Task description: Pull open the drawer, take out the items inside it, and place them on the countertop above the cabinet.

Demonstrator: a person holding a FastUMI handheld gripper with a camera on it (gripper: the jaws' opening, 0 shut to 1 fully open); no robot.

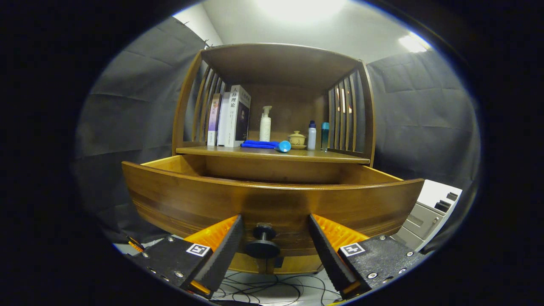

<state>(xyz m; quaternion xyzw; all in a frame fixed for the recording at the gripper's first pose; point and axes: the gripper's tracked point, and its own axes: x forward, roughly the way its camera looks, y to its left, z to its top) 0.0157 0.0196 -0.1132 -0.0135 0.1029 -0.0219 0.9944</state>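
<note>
Between the two fingers, at 6 o'clock of the drawer front: the dark round knob, standing free in the gap, neither finger pressing on it. Gripper spread wide, jaws open, one fingertip at 9 o'clock of the knob and the other at 3 o'clock, both close up against the wooden drawer. Drawer pulled out toward the camera, its curved front panel just ahead of the fingers; inside hidden behind that panel, so contents cannot be told. At 12 o'clock of the drawer, beyond it, the countertop of the cabinet. On the countertop, from 9 o'clock toward 3 o'clock: upright books against the slatted side, a folded blue cloth lying flat, a blue rounded item touching the cloth's end, a white pump bottle behind the cloth, a small lidded tea cup, then two small bottles side by side near the other slatted side. Below the drawer, at 6 o'clock, loose cables on a pale floor. At 4 o'clock of the drawer, a grey-and-white cabinet unit.
</note>
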